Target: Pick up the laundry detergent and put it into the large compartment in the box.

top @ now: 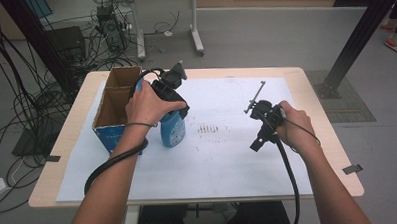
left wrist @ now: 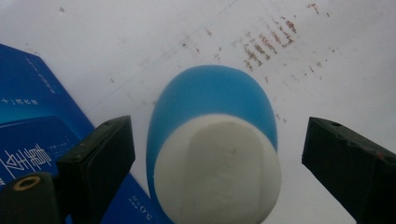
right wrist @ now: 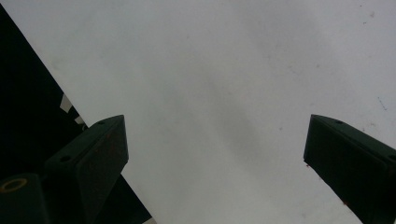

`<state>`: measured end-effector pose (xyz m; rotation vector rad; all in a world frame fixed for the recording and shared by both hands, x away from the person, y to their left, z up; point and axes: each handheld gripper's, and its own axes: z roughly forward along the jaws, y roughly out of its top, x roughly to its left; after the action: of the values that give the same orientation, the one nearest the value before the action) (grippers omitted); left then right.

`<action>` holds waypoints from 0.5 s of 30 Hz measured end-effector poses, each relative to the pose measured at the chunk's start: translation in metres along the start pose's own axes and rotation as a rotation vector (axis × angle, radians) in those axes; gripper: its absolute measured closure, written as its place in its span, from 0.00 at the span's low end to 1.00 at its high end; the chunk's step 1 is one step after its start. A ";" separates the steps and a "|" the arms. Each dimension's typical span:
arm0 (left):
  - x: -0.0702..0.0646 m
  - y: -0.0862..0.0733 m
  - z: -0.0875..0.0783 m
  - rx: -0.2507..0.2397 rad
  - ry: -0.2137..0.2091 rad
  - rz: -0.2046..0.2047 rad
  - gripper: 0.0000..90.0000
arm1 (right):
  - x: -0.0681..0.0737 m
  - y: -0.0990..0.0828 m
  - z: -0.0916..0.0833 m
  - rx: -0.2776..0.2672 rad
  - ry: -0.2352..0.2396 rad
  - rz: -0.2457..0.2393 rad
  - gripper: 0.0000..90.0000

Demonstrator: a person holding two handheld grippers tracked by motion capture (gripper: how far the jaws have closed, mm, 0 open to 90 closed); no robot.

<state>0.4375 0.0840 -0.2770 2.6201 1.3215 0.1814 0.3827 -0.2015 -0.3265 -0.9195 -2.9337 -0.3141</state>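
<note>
My left gripper (left wrist: 212, 154) is spread wide, jaws on either side of the blue bottle (left wrist: 212, 107) with clear gaps, so nothing's pinched. I'm looking straight down on its white cap (left wrist: 219, 172). From the high view the bottle (top: 173, 130) stands upright on the white sheet (top: 228, 161), just beside the open cardboard box (top: 113, 102) with its blue front, left gripper (top: 170, 93) right over the top of it. A patch of reddish marks (left wrist: 266, 44) sits on the paper past the bottle. My right gripper (right wrist: 215, 154) is spread open too, nothing between the jaws, well apart over bare paper on the right side (top: 265, 120).
</note>
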 end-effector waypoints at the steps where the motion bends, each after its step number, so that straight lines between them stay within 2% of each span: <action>1: 0.000 0.000 0.000 0.000 0.000 0.000 0.11 | 0.000 0.000 0.000 0.000 0.000 0.000 0.07; 15: 0.002 -0.002 0.002 -0.003 -0.016 -0.005 0.11 | 0.001 0.000 -0.001 -0.001 -0.008 0.002 0.07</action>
<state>0.4372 0.0866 -0.2798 2.6095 1.3218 0.1606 0.3816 -0.2014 -0.3250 -0.9263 -2.9398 -0.3122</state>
